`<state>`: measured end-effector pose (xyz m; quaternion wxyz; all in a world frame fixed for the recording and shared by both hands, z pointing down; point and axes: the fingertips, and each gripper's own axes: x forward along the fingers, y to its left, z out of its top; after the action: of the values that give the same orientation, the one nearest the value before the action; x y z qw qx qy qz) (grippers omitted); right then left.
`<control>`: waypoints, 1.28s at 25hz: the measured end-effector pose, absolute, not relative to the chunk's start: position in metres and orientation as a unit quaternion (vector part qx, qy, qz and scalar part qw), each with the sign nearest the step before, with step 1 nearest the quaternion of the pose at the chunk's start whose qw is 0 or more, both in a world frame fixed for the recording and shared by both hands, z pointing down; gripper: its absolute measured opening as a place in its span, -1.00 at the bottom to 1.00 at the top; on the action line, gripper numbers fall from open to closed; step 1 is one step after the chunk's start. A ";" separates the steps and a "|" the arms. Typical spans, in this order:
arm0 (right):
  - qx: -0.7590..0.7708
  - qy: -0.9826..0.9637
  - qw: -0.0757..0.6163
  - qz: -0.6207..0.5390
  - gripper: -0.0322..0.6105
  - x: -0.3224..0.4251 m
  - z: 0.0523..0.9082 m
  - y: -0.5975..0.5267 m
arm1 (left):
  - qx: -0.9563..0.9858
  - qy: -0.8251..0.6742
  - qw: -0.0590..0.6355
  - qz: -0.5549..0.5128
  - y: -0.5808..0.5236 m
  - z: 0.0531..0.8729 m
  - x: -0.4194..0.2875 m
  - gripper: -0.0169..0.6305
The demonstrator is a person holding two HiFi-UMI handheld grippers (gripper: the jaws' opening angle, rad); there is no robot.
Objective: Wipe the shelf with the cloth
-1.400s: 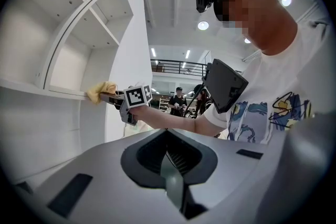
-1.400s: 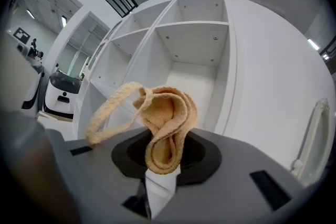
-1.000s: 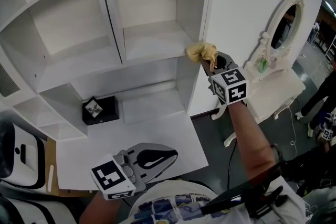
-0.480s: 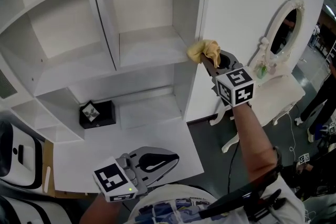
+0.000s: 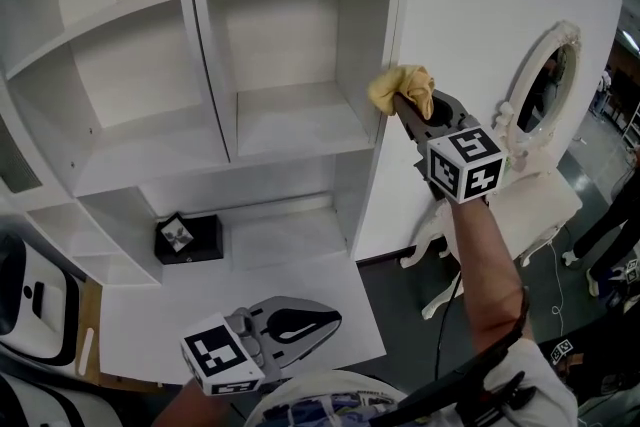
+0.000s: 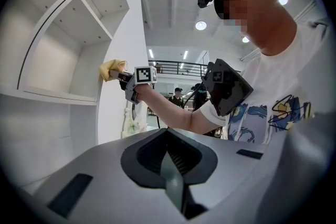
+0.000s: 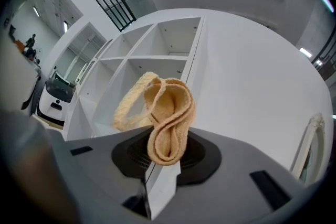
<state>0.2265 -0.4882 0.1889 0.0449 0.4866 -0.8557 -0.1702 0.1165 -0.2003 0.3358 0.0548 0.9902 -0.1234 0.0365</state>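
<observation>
2 grippers here, so which one has the cloth?

Right gripper [image 5: 405,101]. Its own view shows the jaws clamped on the yellow cloth [image 7: 165,118], which loops up out of them in folds.

And where is that against the shelf [image 5: 290,120]?

From the head view, the cloth [image 5: 402,85] is up at the front edge of the unit's right side wall [image 5: 372,65], a little above the middle shelf board. Whether it touches the edge I can't tell.

Does any other view help?

The left gripper view looks up at it from below: cloth [image 6: 111,68] right at that wall's front edge, the right gripper [image 6: 119,75] behind it, the person's arm [image 6: 168,107] stretched out. The head view can't show that underside angle.

What about the left gripper [image 5: 305,322]?

It sits low over the white desk top [image 5: 200,300], well apart from the shelf. Its own view shows the jaws pressed together with nothing between them.

Anything else only 1 view catches?

Head view only — 1 black box [image 5: 188,237] in the low compartment, and an oval mirror [image 5: 545,80] off to the right.
</observation>
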 end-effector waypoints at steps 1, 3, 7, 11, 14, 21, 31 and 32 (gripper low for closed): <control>0.487 -0.855 0.041 -0.174 -0.58 0.227 0.181 -0.488 | 0.990 -0.123 0.053 0.037 -0.200 0.335 0.117 -0.91; 0.486 -0.854 0.030 -0.181 -0.58 0.227 0.165 -0.488 | 0.991 -0.122 0.051 0.037 -0.201 0.332 0.116 -0.91; 0.485 -0.852 0.007 -0.194 -0.58 0.228 0.131 -0.489 | 0.991 -0.122 0.048 0.037 -0.202 0.331 0.115 -0.91; 0.489 -0.846 -0.005 -0.215 -0.58 0.229 0.100 -0.489 | 0.991 -0.121 0.046 0.040 -0.202 0.331 0.113 -0.91; 0.492 -0.840 -0.012 -0.230 -0.58 0.228 0.077 -0.488 | 0.991 -0.123 0.045 0.039 -0.202 0.330 0.108 -0.91; 0.502 -0.825 -0.026 -0.258 -0.58 0.226 0.037 -0.486 | 0.990 -0.127 0.048 0.033 -0.201 0.329 0.097 -0.91; 0.502 -0.823 -0.055 -0.260 -0.58 0.203 0.026 -0.480 | 0.988 -0.143 0.050 0.036 -0.194 0.333 0.069 -0.91; 0.499 -0.824 -0.055 -0.262 -0.58 0.197 0.025 -0.479 | 0.987 -0.147 0.052 0.036 -0.194 0.333 0.066 -0.91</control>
<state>0.1970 -0.4790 0.0250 -0.0554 0.4993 -0.8242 -0.2615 0.0655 -0.1940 0.3334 0.0522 0.9871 -0.1469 0.0356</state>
